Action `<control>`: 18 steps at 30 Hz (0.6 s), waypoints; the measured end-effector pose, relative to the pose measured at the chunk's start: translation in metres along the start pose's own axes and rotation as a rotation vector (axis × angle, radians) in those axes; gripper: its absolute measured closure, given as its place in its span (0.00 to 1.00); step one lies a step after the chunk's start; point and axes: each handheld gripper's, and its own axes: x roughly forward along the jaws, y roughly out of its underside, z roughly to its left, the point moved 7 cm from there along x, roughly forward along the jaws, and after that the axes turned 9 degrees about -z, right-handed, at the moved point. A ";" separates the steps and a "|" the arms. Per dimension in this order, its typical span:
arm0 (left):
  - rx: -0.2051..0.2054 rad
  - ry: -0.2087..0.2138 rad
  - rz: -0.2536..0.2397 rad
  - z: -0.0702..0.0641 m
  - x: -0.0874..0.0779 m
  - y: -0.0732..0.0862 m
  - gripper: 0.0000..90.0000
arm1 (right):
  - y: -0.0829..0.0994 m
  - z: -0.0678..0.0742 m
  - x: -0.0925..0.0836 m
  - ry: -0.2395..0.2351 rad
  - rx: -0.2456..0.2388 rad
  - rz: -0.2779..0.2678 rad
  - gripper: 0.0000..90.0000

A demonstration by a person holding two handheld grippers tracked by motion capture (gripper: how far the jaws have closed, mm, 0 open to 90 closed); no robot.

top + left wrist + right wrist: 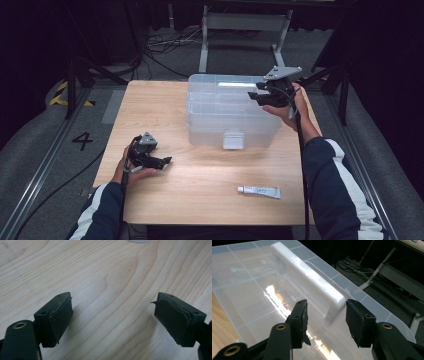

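Right gripper [325, 320] jaws stand released astride the box [232, 111] handle [309, 275], whose long axis runs crosswise along the lid.

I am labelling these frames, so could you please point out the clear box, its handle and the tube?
clear box [210, 127]: high view, front wall.
handle [312, 273]: right gripper view, middle of the bar.
tube [259, 191]: high view, body.

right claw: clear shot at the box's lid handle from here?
Probably yes. The right claw hovers open just above the end of the handle on the clear plastic box, with nothing between them.
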 end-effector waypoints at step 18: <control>0.081 0.060 -0.157 -0.031 0.038 -0.084 0.17 | 0.002 -0.004 0.020 0.052 0.013 0.062 0.76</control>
